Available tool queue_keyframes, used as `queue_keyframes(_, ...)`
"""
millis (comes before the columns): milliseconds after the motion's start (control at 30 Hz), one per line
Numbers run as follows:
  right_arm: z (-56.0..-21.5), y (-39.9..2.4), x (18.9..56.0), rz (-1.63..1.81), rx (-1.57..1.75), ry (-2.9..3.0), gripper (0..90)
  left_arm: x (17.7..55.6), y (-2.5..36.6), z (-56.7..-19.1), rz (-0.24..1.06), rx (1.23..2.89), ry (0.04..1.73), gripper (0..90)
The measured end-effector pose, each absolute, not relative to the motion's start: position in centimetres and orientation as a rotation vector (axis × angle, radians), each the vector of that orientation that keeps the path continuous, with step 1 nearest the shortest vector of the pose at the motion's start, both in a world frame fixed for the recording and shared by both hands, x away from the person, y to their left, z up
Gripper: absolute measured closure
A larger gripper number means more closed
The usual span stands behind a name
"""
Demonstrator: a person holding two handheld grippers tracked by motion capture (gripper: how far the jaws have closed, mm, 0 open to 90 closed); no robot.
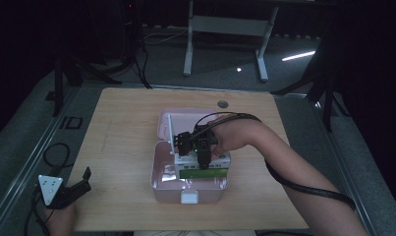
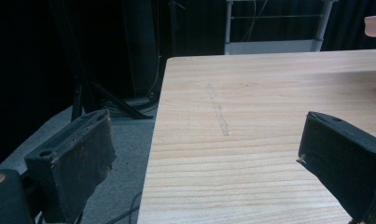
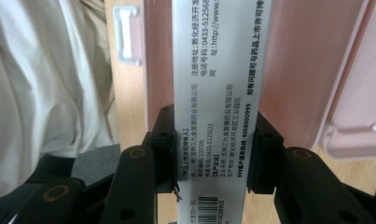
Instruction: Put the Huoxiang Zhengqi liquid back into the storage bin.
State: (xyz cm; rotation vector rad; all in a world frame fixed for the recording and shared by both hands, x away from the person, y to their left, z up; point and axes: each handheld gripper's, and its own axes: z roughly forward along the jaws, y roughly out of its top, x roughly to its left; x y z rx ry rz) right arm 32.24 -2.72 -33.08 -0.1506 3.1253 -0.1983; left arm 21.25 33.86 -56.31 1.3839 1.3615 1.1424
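A white cardboard medicine box with printed text point(image 3: 218, 93) is clamped between the jaws of the right gripper point(image 1: 201, 147) and is held over the open pale pink plastic storage box point(image 1: 158, 179) on the light wooden desk point(image 1: 122, 128). The left gripper point(image 1: 75, 189) is spread wide with nothing between its jaws, at the desk's near left corner

A wooden table point(image 1: 127, 123) is set on grey floor point(image 1: 220, 59) in a dark room. A white-legged desk frame point(image 1: 225, 29) is seen beyond it, with a streak of light point(image 1: 297, 56) on the floor.
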Motion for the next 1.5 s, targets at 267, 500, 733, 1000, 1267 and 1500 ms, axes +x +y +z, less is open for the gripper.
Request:
queue_keyframes(267, -35.8, -1.6, 32.4, -0.176, -0.163, 3.139, 61.8, 21.2, 33.9, -56.3, 1.14, 1.379, 1.358, 3.7)
queue_keyframes(500, -38.0, -2.2, 33.0, -0.172, -0.139, 3.155, 61.8, 21.2, 33.9, -56.3, 1.141, 1.38, 1.359, 3.7)
queue_keyframes(733, -40.6, -2.6, 33.2, -0.154, -0.136, 3.153, 61.8, 21.3, 33.9, -56.3, 1.141, 1.38, 1.36, 3.7)
queue_keyframes(1000, -42.9, -3.1, 33.6, -0.169, -0.092, 3.169, 61.7, 21.3, 33.9, -56.3, 1.134, 1.38, 1.36, 3.7)
queue_keyframes(1267, -44.5, -3.3, 33.6, -0.184, -0.096, 3.201, 61.7, 21.2, 33.9, -56.3, 1.135, 1.379, 1.361, 3.7)
queue_keyframes(1500, -45.8, -3.2, 33.4, -0.2, -0.089, 3.224, 61.5, 21.2, 33.9, -56.3, 1.135, 1.379, 1.359, 3.7)
